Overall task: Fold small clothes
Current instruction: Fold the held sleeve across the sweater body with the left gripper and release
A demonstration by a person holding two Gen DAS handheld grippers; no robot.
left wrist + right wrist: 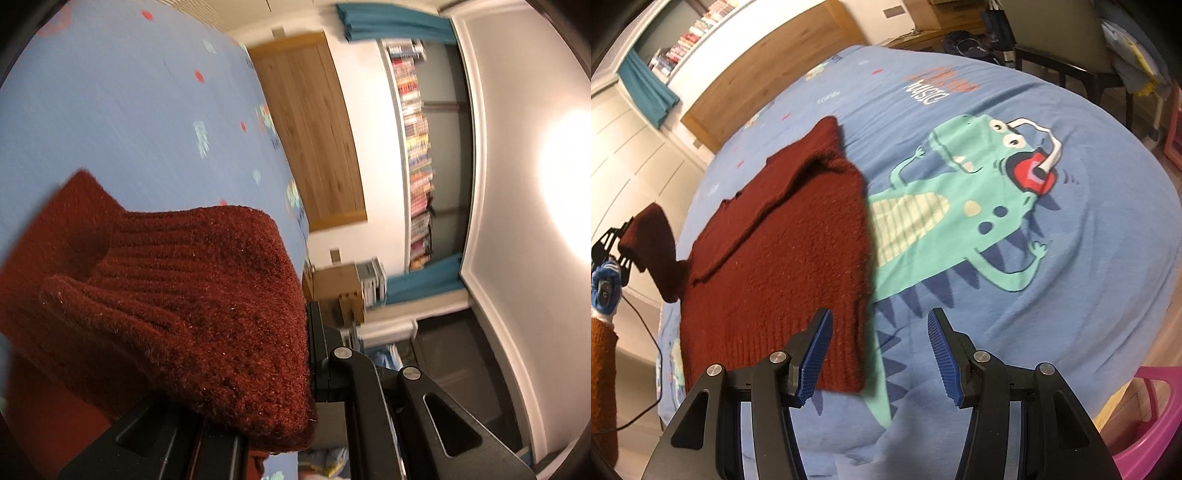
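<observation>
A: Start with the jaws. How does the left gripper [618,236] stand?

B: Its jaws are together, clamped on the ribbed cuff end of a sleeve of the dark red knitted sweater [775,236]. In the left wrist view that thick rib knit is draped right over the black fingers and hides the tips. From the right wrist view, the sleeve is lifted clear of the bed, past its left edge, and hangs in a fold from the gripper.

A: And the right gripper [879,354]?

B: Jaws apart, with nothing between them. The blue ribbed pads [816,350] hover over the lower hem of the sweater; one pad is over the hem's corner, the other over bare bedcover. Whether the pad touches the knit I cannot tell.

A: Where does the sweater lie?

B: Spread flat on the left half of the bed, its body running from the near edge toward the headboard end, and its right side overlapping the tail of the printed dinosaur. The far sleeve looks folded across the chest.

A: What carries it?

B: A bed with a light blue bedcover [1052,295] printed with a green cartoon dinosaur [960,206] wearing headphones. A wooden headboard [775,62] stands at the far edge.

A: Anything round about?

B: A person's hand in a blue and white glove [604,291], with a rust-coloured sleeve [602,387], holds the left gripper. A pink plastic stool [1145,435] sits by the bed's near right corner.
</observation>
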